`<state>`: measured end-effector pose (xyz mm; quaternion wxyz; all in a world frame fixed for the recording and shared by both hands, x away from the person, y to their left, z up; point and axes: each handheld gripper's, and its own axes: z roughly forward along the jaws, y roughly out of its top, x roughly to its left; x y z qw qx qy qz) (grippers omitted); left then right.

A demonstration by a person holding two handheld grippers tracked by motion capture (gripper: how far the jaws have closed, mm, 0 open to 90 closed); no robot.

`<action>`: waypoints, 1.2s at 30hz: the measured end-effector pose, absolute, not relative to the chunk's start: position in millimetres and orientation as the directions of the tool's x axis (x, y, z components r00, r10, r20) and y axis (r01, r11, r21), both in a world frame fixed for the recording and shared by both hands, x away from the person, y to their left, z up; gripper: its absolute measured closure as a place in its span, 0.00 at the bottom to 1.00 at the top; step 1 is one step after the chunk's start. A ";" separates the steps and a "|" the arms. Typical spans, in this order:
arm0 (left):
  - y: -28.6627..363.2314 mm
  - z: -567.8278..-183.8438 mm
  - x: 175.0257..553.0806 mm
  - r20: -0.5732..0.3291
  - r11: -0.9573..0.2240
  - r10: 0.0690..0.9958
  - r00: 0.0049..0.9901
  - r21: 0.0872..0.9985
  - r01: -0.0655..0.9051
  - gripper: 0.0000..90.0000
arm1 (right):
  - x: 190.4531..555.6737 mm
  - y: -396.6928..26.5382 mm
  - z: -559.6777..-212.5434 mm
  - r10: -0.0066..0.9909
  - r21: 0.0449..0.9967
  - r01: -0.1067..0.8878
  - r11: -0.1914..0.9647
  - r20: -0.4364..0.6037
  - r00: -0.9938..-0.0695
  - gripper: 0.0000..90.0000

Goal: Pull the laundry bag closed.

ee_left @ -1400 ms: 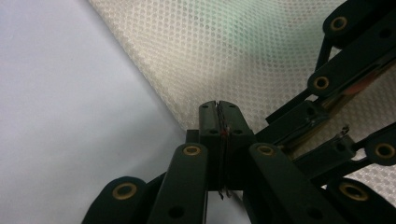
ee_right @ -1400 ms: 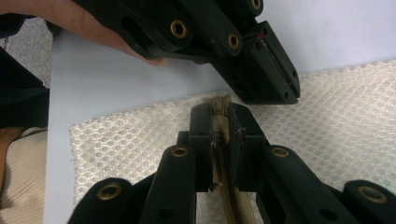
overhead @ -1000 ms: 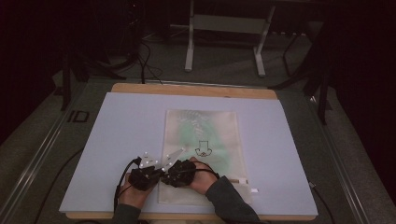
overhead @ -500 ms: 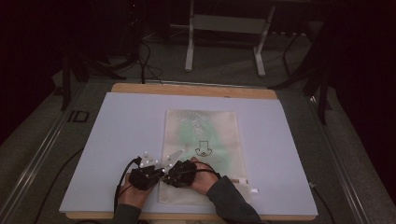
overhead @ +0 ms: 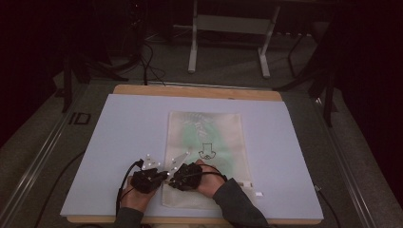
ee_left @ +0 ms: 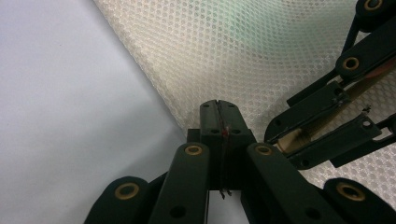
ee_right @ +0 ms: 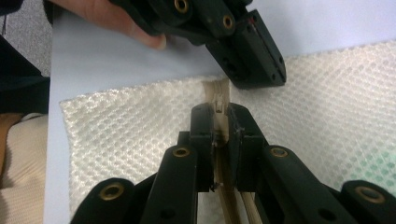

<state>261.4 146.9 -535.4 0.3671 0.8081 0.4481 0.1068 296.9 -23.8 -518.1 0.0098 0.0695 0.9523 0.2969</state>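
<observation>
Lavender table [overhead: 119,142] bears a cream mesh bag [overhead: 204,142]; left gripper [ee_left: 218,108] clenched on its edge, right gripper [ee_right: 219,114] pinching its zipper.

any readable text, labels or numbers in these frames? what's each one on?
"ID": dark marking on the floor strip left of the table, blurry, so only a likely reading.
Black printed figure on the mesh bag: a drawing, no letters legible.
Small white tags near the bag's right edge: too small to read.
</observation>
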 end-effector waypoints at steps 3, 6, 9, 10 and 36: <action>146.8 -535.3 261.3 -0.156 -0.329 0.803 0.575 0.689 0.646 0.99 | 296.7 -24.4 -517.9 0.136 0.567 0.122 0.814 0.018 -0.991 0.91; 147.0 -535.4 261.4 -0.156 -0.329 0.803 0.576 0.689 0.646 0.99 | 295.6 -23.9 -517.2 0.131 0.559 0.110 0.822 0.002 -0.991 0.91; 147.1 -535.4 261.5 -0.157 -0.329 0.802 0.576 0.689 0.646 0.99 | 294.6 -24.5 -516.4 0.130 0.550 0.103 0.828 -0.009 -0.992 0.91; 147.0 -535.4 261.4 -0.157 -0.329 0.802 0.576 0.689 0.646 0.99 | 294.5 -24.9 -516.0 0.128 0.548 0.102 0.830 -0.010 -0.992 0.91; 147.1 -535.6 261.4 -0.160 -0.325 0.803 0.574 0.690 0.646 0.99 | 289.9 -30.5 -509.9 0.102 0.491 0.059 0.869 -0.061 -0.993 0.91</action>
